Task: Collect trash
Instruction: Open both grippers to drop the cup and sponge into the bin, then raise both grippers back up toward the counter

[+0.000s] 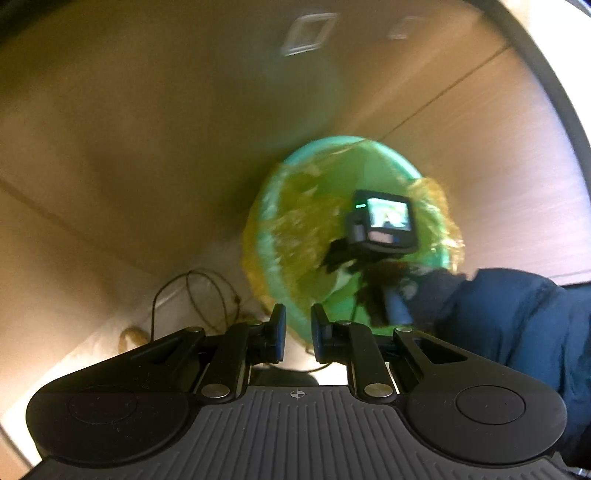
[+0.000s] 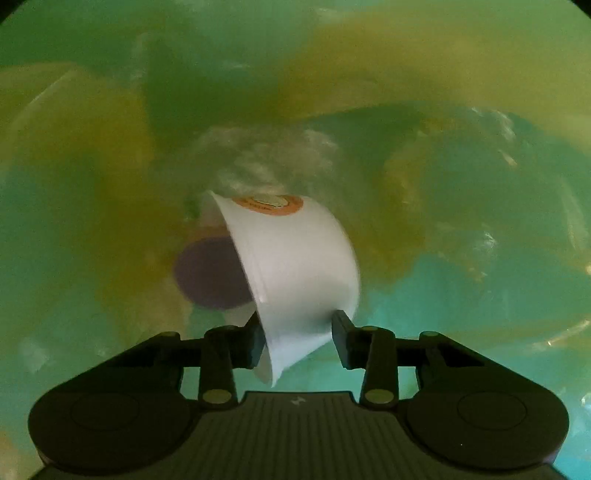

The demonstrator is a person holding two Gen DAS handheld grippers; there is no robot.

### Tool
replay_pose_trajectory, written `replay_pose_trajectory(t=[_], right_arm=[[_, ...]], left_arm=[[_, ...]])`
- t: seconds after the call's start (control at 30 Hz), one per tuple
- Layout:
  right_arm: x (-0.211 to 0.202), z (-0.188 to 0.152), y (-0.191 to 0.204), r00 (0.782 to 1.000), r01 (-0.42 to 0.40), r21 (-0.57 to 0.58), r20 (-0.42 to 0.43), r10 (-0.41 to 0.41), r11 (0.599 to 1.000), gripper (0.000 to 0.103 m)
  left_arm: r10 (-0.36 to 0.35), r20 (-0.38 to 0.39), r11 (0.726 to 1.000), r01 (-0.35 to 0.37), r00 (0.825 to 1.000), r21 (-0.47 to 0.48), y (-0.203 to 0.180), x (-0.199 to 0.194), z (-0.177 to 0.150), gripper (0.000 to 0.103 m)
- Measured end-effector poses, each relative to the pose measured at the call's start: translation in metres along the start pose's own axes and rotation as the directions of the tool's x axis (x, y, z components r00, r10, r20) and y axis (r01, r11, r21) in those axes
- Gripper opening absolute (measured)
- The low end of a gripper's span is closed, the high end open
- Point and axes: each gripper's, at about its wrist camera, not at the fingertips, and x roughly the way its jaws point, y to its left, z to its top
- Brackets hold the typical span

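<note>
Trash cup (image 2: 295,266) sits between our right gripper (image 2: 297,338) fingers, pinched at its rim inside the green bin (image 1: 373,155); we should release low. Left gripper (image 1: 298,326) is narrow, empty.

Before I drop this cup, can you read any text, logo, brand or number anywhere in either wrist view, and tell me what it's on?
No text can be read in either view.
White paper cup: round orange label with a pale centre, lettering too blurred to read.
Camera screen on the right gripper: bright picture only, no legible characters.
Two pale square plates on the wooden wall: motion-blurred, unreadable.
Green bin and its yellowish liner: no markings visible.
</note>
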Motion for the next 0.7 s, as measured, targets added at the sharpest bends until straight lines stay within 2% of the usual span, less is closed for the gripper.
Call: replay_pose_trajectory(t=[0.03, 0.07, 0.13, 0.2, 0.23, 0.3, 0.43, 0.57, 0.63, 0.7], right_arm=[[-0.003, -0.001, -0.002, 0.997, -0.074, 0.006, -0.006, 0.074, 0.997, 0.019], [-0.007, -0.002, -0.004, 0.991, -0.135, 0.015, -0.014, 0.135, 0.991, 0.018], [-0.013, -0.005, -0.006, 0.985, -0.172, 0.021, -0.014, 0.172, 0.985, 0.019], [-0.021, -0.006, -0.007, 0.993, -0.121, 0.027, -0.009, 0.121, 0.992, 0.024], [-0.022, -0.001, -0.011, 0.997, -0.083, 0.029, -0.007, 0.083, 0.996, 0.033], [-0.04, -0.007, -0.011, 0.999, -0.046, 0.024, 0.016, 0.046, 0.999, 0.041], [-0.096, -0.028, -0.01, 0.995, -0.077, 0.041, 0.073, 0.074, 0.996, 0.042], [-0.173, -0.06, -0.024, 0.978, -0.11, 0.118, 0.192, 0.086, 0.987, 0.042], [-0.212, -0.08, -0.028, 0.964, -0.108, 0.154, 0.258, 0.065, 0.982, 0.043], [-0.247, -0.097, -0.032, 0.945, -0.101, 0.182, 0.324, 0.037, 0.978, 0.045]], left_arm=[[-0.001, -0.002, 1.0, 0.001, 1.0, -0.009, 0.002, -0.001, 0.0, 0.017], [-0.006, -0.003, 1.0, 0.006, 1.0, -0.009, 0.001, -0.001, 0.001, 0.017], [-0.015, -0.002, 1.0, 0.015, 1.0, 0.018, -0.003, -0.003, 0.005, 0.017], [-0.024, 0.001, 0.998, 0.024, 1.0, 0.058, -0.009, -0.006, 0.008, 0.017], [-0.028, 0.003, 0.996, 0.028, 1.0, 0.081, -0.013, -0.009, 0.009, 0.017], [-0.039, 0.008, 0.991, 0.038, 0.999, 0.129, -0.02, -0.018, 0.012, 0.017], [-0.07, 0.033, 0.977, 0.062, 0.997, 0.206, -0.03, -0.043, 0.02, 0.017], [-0.126, 0.074, 0.953, 0.099, 0.989, 0.287, -0.038, -0.078, 0.027, 0.017], [-0.179, 0.101, 0.934, 0.137, 0.979, 0.33, -0.042, -0.1, 0.03, 0.017], [-0.242, 0.141, 0.916, 0.178, 0.96, 0.358, -0.04, -0.125, 0.032, 0.017]])
